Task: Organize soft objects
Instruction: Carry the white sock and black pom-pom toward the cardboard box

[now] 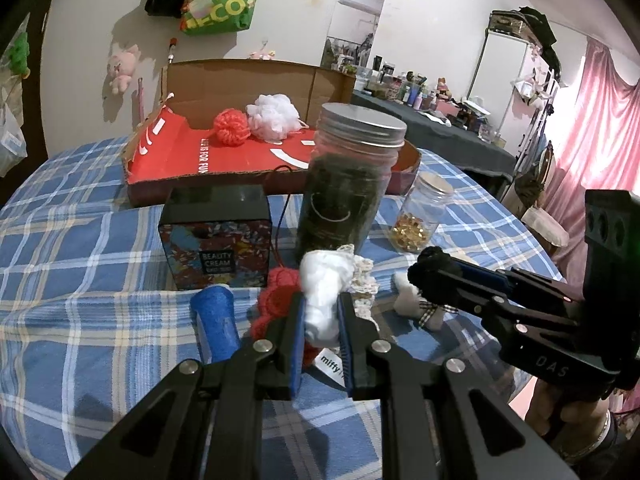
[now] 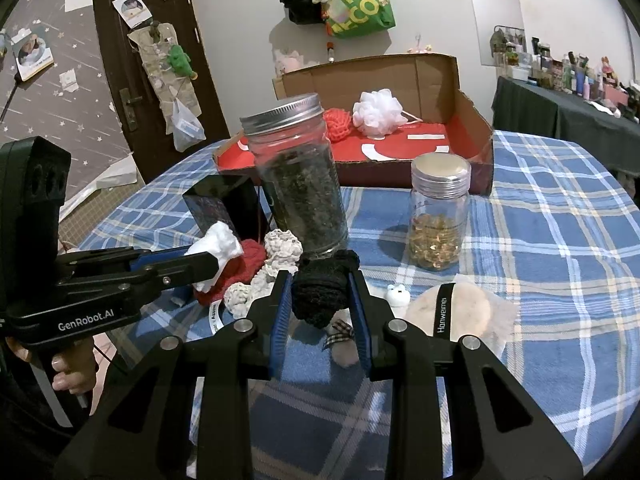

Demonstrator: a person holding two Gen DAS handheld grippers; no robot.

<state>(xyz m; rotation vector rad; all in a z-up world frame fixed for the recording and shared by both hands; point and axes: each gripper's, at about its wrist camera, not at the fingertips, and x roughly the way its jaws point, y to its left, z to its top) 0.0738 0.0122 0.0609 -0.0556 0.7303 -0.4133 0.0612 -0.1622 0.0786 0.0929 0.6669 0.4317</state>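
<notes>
My left gripper [image 1: 320,312] is shut on a white soft wad [image 1: 322,292], held just above the blue plaid table; it also shows in the right wrist view [image 2: 218,242]. My right gripper [image 2: 320,300] is shut on a black knitted piece [image 2: 322,292], which the left wrist view shows at its tip [image 1: 432,270]. Under them lie a red crochet piece [image 1: 276,300], a cream crochet piece [image 2: 280,248] and a small white plush with a checked bow [image 1: 416,304]. An open cardboard box [image 1: 240,164] behind holds a red puff [image 1: 231,126] and a white mesh puff [image 1: 272,116].
A tall jar of dark leaves [image 1: 344,184] stands just ahead. A small jar with gold pieces [image 2: 438,224] is to the right. A black Beauty Cream box [image 1: 216,236] and a blue cylinder [image 1: 216,324] are to the left. A beige round pad with a black strap [image 2: 460,308] lies right.
</notes>
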